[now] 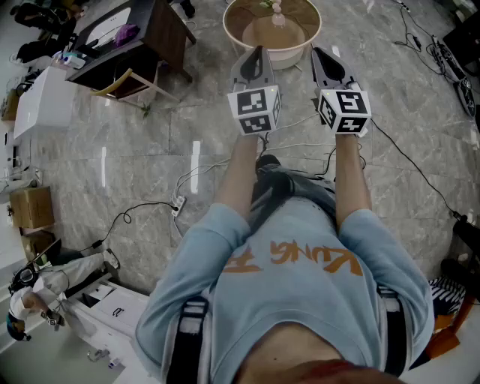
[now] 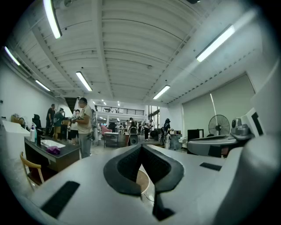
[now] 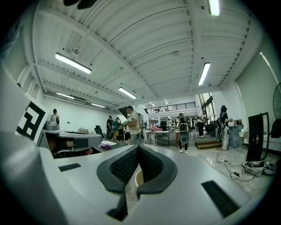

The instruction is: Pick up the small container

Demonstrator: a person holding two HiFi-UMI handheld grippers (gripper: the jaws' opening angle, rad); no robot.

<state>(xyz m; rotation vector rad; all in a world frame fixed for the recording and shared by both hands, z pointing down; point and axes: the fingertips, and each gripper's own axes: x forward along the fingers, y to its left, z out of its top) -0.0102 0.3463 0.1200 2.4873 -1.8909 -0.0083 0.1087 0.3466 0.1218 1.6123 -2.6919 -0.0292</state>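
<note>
A round beige table (image 1: 247,46) stands on the floor ahead of me at the top of the head view. A small pinkish object (image 1: 277,13) sits on it; I cannot tell whether it is the container. My left gripper (image 1: 259,51) and right gripper (image 1: 318,52) are held side by side in the air, short of the table's near rim. Both point forward and level. In the left gripper view the jaws meet at the tips (image 2: 141,146) with nothing between them. The right gripper (image 3: 138,146) looks the same. A sliver of the table (image 2: 143,183) shows below the shut jaws.
A dark desk (image 1: 146,34) and a wooden chair (image 1: 126,82) stand at the upper left, with a white cabinet (image 1: 43,101) beside them. Cables (image 1: 191,176) and a power strip (image 1: 178,205) lie on the marble floor. Several people (image 2: 83,125) stand far back in the hall.
</note>
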